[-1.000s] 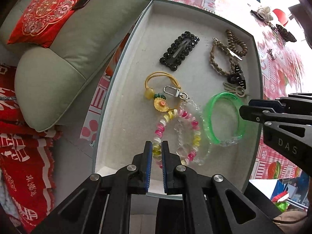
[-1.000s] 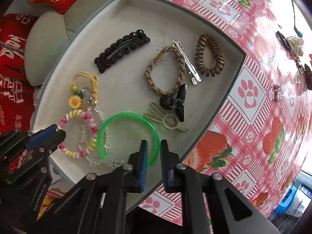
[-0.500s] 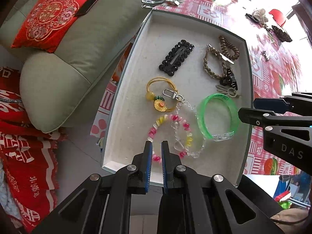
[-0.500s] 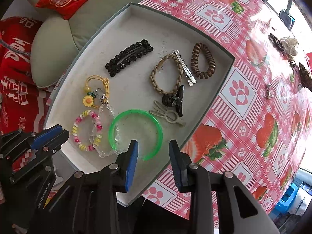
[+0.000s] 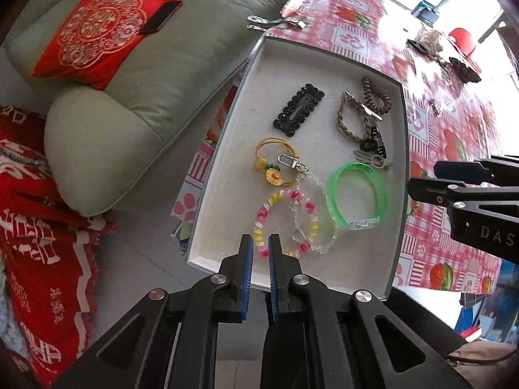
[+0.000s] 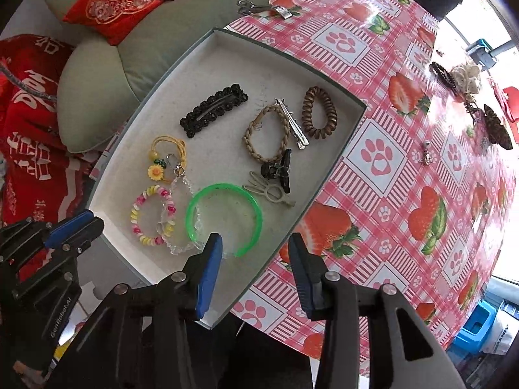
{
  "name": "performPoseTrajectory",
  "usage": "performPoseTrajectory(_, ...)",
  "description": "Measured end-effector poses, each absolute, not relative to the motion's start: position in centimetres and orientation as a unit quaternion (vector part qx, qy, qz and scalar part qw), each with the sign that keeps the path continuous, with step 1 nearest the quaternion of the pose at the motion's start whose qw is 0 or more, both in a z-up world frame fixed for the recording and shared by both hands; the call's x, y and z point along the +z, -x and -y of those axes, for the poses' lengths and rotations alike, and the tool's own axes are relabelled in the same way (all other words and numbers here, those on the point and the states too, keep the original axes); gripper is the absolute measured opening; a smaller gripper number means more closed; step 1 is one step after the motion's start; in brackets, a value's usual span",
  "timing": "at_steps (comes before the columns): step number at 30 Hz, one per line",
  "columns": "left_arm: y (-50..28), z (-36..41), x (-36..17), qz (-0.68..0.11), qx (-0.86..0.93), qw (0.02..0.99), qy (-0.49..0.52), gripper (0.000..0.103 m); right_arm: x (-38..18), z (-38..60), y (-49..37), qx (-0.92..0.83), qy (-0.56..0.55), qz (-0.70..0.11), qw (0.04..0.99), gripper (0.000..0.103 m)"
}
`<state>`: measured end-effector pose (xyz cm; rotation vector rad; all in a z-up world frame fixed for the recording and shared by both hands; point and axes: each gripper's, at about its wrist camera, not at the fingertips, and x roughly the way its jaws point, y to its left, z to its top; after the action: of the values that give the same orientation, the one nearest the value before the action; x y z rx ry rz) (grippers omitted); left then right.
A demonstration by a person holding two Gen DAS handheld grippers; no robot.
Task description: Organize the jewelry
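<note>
Shallow rectangular tray (image 6: pixel 324 175) with a grey-green rim and a matte, speckled off-white floor, set on the table (image 6: pixel 405 162) at its edge beside a sofa. Jewelry laid flat inside: translucent green plastic bangle (image 6: pixel 253 201), an open C shape closed by a clear beaded segment, near the tray's front; touching it on one side, a clear faceted bead bracelet (image 5: pixel 319 223) overlapping a pink, yellow and white bead bracelet (image 5: pixel 266 207). Yellow elastic tie (image 5: pixel 275 155) with a sunflower charm and a silver clasp, just behind those. Black rectangular snap clip (image 6: pixel 214 110) with a beaded border, lying apart on bare floor. Tan braided loop (image 6: pixel 266 136), crossed by a slim silver clip (image 6: pixel 292 123); brown coiled spiral tie (image 6: pixel 319 116) just beside it; small black claw clip (image 6: pixel 279 170) and a beige hairpin (image 6: pixel 269 191) between loop and bangle. Left gripper (image 5: pixel 260 246) above the tray's front edge, blue-padded fingers together with only a narrow slit, nothing held. Right gripper (image 6: pixel 256 249) above the front corner, fingers opening, nothing between them, bangle clear of both pads. Glossy pink checked tablecloth (image 6: pixel 373 48) with strawberry and paw prints. More dark hair accessories (image 6: pixel 493 126) well apart on the table's far side. Pale green sofa (image 5: pixel 129 81) with a red embroidered cushion (image 5: pixel 97 32) beyond the tray.
</note>
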<state>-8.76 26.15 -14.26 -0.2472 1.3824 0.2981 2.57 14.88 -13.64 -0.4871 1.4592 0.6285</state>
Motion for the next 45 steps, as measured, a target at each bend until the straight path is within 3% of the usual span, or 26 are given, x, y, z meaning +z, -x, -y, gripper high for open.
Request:
performPoseTrajectory(4,9.0,-26.0,-13.5,-0.629,0.162,0.751,0.119,0.016,-13.2,-14.4,-2.3,0.293,0.221,-0.644,0.671,0.046)
performPoseTrajectory(5,9.1,-25.9,-13.4,-0.629,0.169,0.749,0.125,0.022,-13.1,-14.3,-2.3,0.298,0.223,-0.644,0.668,0.046)
performPoseTrajectory(6,9.2,-25.9,-13.3,-0.628,0.173,0.747,0.131,0.066,-13.1,-14.3,-2.3,0.301,0.226,-0.644,0.666,0.046)
performPoseTrajectory(7,9.3,-25.8,-13.1,-0.628,0.179,0.745,0.133,0.103,-12.9,-14.0,-2.2,0.305,0.228,-0.642,0.665,0.046)
performPoseTrajectory(11,9.6,-24.7,-11.4,-0.614,0.208,0.751,0.125,0.103,-12.5,-13.9,-2.7,0.324,0.236,-0.632,0.663,0.046)
performPoseTrajectory(17,9.9,-23.9,-9.8,-0.606,0.238,0.747,0.133,0.103,-10.9,-13.9,-2.4,0.358,0.259,-0.607,0.66,0.055)
performPoseTrajectory(19,10.1,-23.7,-9.5,-0.604,0.247,0.745,0.138,0.103,-10.4,-14.0,-2.3,0.37,0.263,-0.6,0.659,0.066)
performPoseTrajectory(23,10.3,-23.1,-8.8,-0.598,0.263,0.743,0.146,0.103,-9.1,-13.8,-2.2,0.385,0.269,-0.583,0.663,0.071)
performPoseTrajectory(24,10.4,-22.9,-8.7,-0.597,0.265,0.743,0.148,0.103,-8.9,-13.7,-2.2,0.388,0.269,-0.58,0.664,0.08)
performPoseTrajectory(29,10.5,-21.9,-8.4,-0.595,0.274,0.741,0.147,0.103,-7.6,-12.8,-2.4,0.393,0.265,-0.56,0.679,0.082)
performPoseTrajectory(33,10.6,-21.3,-7.9,-0.59,0.278,0.743,0.153,0.103,-6.9,-12.2,-2.3,0.405,0.261,-0.546,0.686,0.103)
performPoseTrajectory(45,11.0,-20.1,-8.1,-0.602,0.277,0.731,0.163,0.103,-6.4,-11.7,-2.0,0.41,0.269,-0.544,0.681,0.103)
